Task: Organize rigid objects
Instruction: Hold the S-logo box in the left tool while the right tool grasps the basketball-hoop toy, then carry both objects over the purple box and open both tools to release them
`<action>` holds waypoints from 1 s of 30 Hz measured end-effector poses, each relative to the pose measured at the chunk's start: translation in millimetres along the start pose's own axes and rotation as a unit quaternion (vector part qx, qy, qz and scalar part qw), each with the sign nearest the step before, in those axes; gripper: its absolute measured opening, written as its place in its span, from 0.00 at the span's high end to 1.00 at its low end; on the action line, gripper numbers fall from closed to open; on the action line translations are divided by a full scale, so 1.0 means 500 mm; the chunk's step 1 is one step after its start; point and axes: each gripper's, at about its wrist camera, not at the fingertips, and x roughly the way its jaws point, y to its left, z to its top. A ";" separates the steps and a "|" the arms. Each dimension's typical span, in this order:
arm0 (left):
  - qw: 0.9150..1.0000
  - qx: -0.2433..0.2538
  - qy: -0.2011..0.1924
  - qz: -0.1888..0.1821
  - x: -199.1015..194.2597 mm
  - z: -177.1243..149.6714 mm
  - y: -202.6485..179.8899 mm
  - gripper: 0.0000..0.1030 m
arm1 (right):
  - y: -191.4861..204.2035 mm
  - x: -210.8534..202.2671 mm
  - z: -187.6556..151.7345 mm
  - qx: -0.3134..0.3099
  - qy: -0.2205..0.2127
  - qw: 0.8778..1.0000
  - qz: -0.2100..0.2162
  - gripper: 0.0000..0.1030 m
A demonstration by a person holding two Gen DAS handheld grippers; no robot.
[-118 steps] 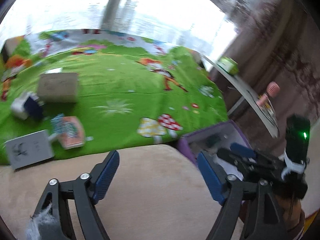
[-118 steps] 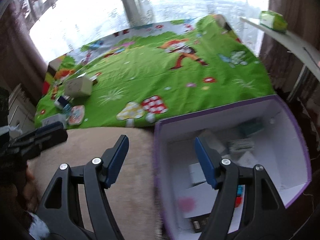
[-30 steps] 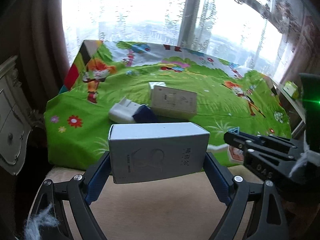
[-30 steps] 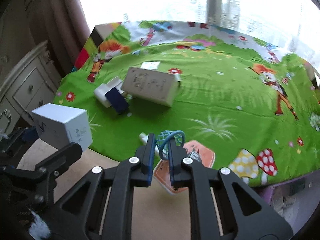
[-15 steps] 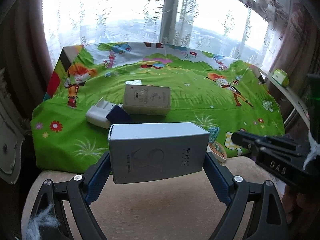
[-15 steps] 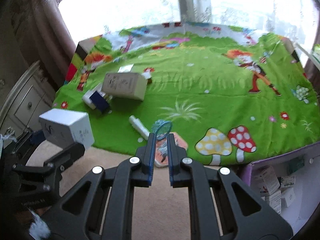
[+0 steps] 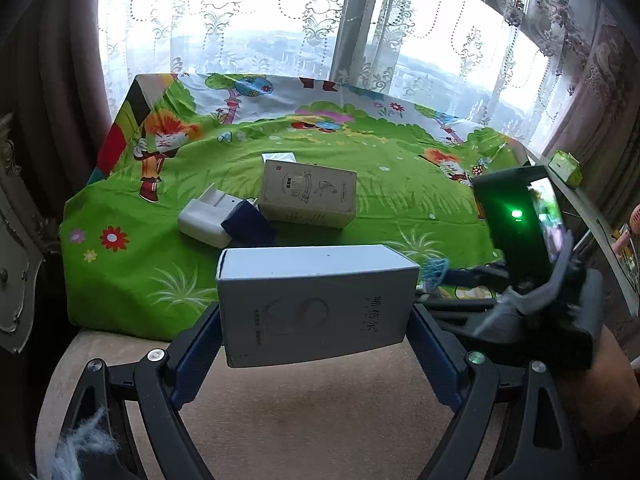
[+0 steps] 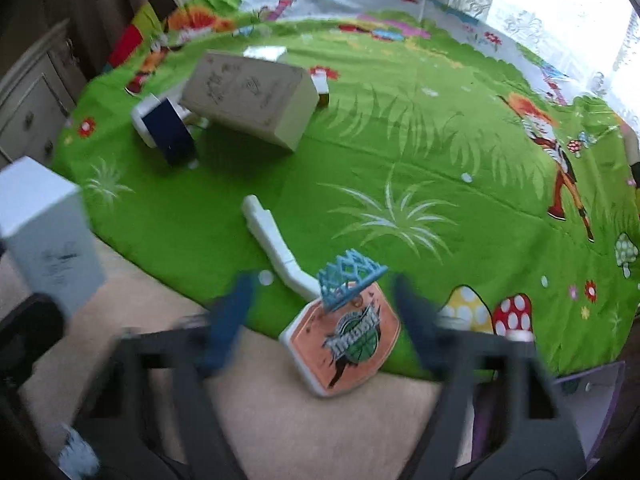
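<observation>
Clamping a white carton (image 7: 316,304) by its two ends, the left gripper (image 7: 316,344) held it level above the beige cushion (image 7: 304,420). The right gripper (image 8: 320,312), tilted steeply down and blurred, had just been opening; its jaws stood moderately apart, straddling but not pressing a toy basketball hoop (image 8: 344,336) at the green mat's (image 8: 400,168) near edge. Farther back lay a beige box (image 8: 248,96).
</observation>
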 end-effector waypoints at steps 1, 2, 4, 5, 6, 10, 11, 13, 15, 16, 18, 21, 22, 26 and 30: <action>1.000 0.001 0.001 0.000 0.000 0.000 -0.001 0.12 | -0.006 -0.001 -0.001 0.006 -0.003 1.000 0.005 0.56; 1.000 0.002 0.001 0.000 -0.001 -0.001 -0.003 0.12 | -0.010 -0.007 -0.005 0.010 -0.008 1.000 0.011 0.61; 1.000 0.009 0.002 -0.002 -0.002 -0.001 -0.011 0.12 | -0.017 -0.026 -0.010 0.017 -0.026 0.999 0.014 0.68; 1.000 0.013 0.001 -0.005 -0.003 -0.001 -0.016 0.12 | -0.024 -0.042 -0.016 0.026 -0.041 0.999 0.018 0.68; 1.000 0.018 0.001 -0.008 -0.002 0.000 -0.022 0.12 | -0.031 -0.052 -0.021 0.035 -0.050 0.998 0.021 0.68; 1.000 0.024 0.006 -0.018 0.002 0.002 -0.040 0.12 | -0.063 -0.089 -0.047 0.074 -0.075 0.994 0.030 0.68; 0.999 0.025 0.006 -0.020 0.003 0.003 -0.044 0.12 | -0.075 -0.104 -0.058 0.086 -0.084 0.992 0.034 0.68; 0.999 0.033 0.004 -0.027 0.002 0.003 -0.059 0.12 | -0.093 -0.125 -0.074 0.105 -0.096 0.989 0.036 0.68; 0.998 0.045 0.006 -0.035 0.006 0.003 -0.078 0.12 | -0.122 -0.145 -0.095 0.127 -0.105 0.986 0.037 0.68; 0.998 0.052 0.008 -0.041 0.008 0.002 -0.091 0.12 | -0.135 -0.157 -0.110 0.137 -0.109 0.984 0.036 0.68; 0.996 0.070 0.010 -0.057 0.010 -0.001 -0.122 0.12 | -0.152 -0.171 -0.130 0.150 -0.115 0.981 0.033 0.68; 0.992 0.100 0.010 -0.075 0.010 -0.006 -0.173 0.12 | -0.184 -0.195 -0.169 0.173 -0.121 0.977 0.026 0.68; 0.991 0.107 0.011 -0.080 0.010 -0.008 -0.186 0.12 | -0.196 -0.202 -0.181 0.180 -0.122 0.976 0.023 0.68; 0.984 0.138 0.012 -0.111 0.010 -0.015 -0.246 0.12 | -0.253 -0.232 -0.240 0.216 -0.126 0.968 0.005 0.68; 0.974 0.174 0.005 -0.143 0.003 -0.027 -0.308 0.12 | -0.298 -0.262 -0.283 0.236 -0.132 0.962 -0.025 0.68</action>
